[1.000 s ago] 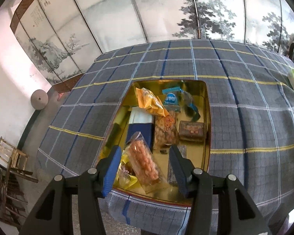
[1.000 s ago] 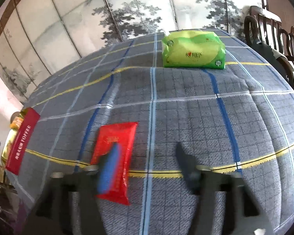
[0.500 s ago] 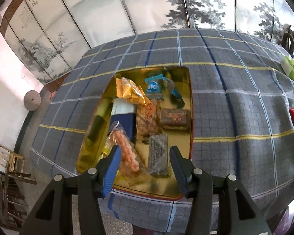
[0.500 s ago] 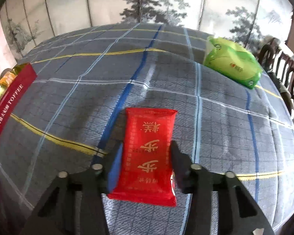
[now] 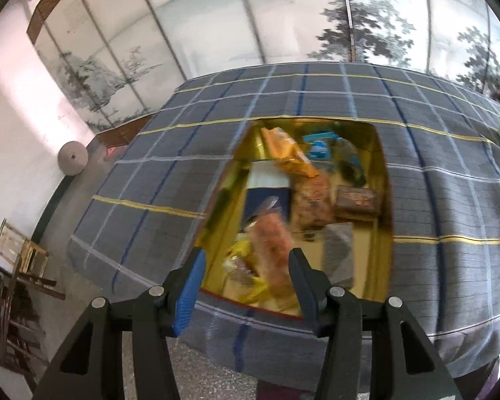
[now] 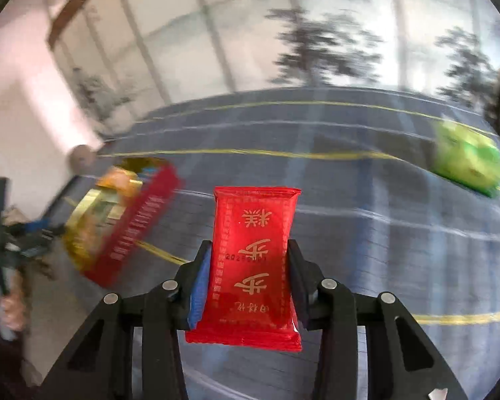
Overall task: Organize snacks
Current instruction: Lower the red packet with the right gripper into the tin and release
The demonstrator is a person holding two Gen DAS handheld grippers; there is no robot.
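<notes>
Right gripper [image 6: 249, 260] just closed, clamping red snack packet [image 6: 250, 260] above tablecloth [image 6: 366, 233]; left gripper [image 5: 246, 266] half-open, empty, over gold tin [image 5: 385, 180].

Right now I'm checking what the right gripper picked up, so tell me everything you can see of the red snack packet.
The red snack packet is a flat, glossy foil-like pouch with gold Chinese characters, a printed date and crimped end seals. The right gripper holds it by its long side edges, jaws pressed against both sides, lifted clear above the plaid tablecloth. It sits upright in view, its top end pointing away from the camera, its print upside down. Nothing else touches it.
</notes>
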